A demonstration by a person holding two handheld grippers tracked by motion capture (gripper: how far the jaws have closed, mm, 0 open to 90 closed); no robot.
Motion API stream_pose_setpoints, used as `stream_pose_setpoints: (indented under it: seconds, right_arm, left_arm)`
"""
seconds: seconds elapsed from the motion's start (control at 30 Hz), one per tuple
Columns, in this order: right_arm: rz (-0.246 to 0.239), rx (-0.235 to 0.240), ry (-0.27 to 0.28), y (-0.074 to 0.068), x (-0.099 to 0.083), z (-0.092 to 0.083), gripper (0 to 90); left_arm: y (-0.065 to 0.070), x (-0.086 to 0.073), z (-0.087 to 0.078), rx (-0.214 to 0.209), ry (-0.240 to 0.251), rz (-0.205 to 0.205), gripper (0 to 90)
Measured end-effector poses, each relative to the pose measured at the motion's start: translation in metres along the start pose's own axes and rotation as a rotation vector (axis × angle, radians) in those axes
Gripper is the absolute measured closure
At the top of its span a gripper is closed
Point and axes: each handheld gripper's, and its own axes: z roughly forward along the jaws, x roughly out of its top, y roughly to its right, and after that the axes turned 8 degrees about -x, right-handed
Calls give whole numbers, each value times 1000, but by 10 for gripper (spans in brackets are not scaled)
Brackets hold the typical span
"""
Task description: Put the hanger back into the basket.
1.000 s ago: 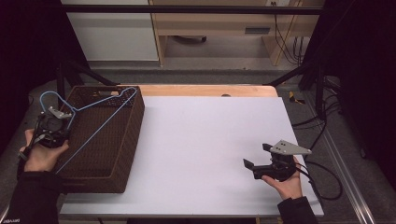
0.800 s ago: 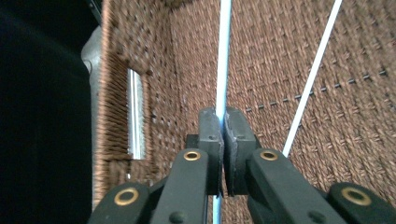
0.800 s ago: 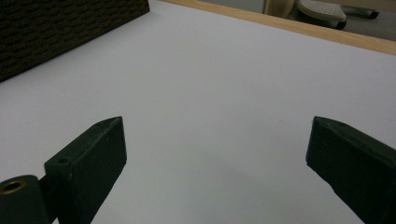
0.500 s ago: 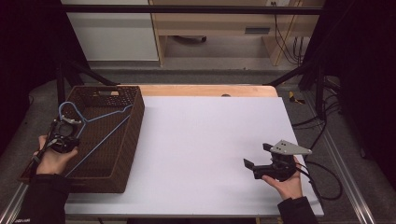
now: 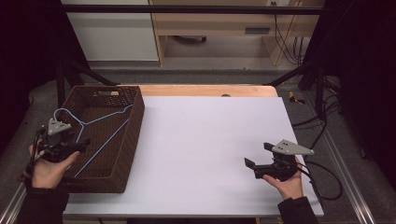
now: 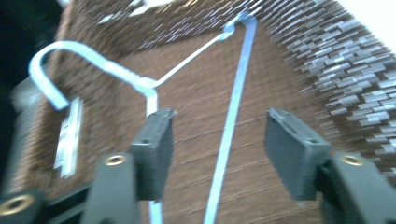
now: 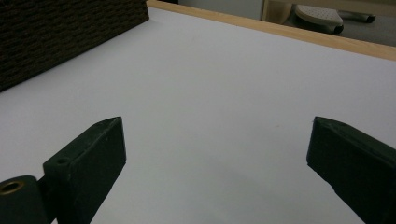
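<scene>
Right gripper [image 5: 256,158] at five o'clock, resting on white table [image 5: 210,140], jaws spread wide. Left gripper [image 5: 83,145] at eight o'clock, jaws spread, gripping nothing, above blue wire hanger [image 5: 100,122] lying inside brown wicker basket [image 5: 133,128].

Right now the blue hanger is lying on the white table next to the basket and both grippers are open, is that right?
Not quite. The hanger lies inside the basket, not on the table; the high view shows it. The left gripper and right gripper are both open, as you said.
</scene>
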Motion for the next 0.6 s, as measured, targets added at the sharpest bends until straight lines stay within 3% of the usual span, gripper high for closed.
stream_pose_setpoints:
  seconds: [0.1,0.23,0.47,0.6]
  right_arm:
    - [0,2,5,0,0,0,52]
    - [6,2,11,0,0,-1,52]
    - [7,2,21,0,1,-2,50]
    - [5,4,24,1,1,-3,48]
  left_arm:
    - [15,-1,-4,-85,94,7,338]
    - [35,-1,-4,-187,169,31,251]
    - [68,-1,1,-317,243,79,170]
    - [83,-3,3,-379,255,119,131]
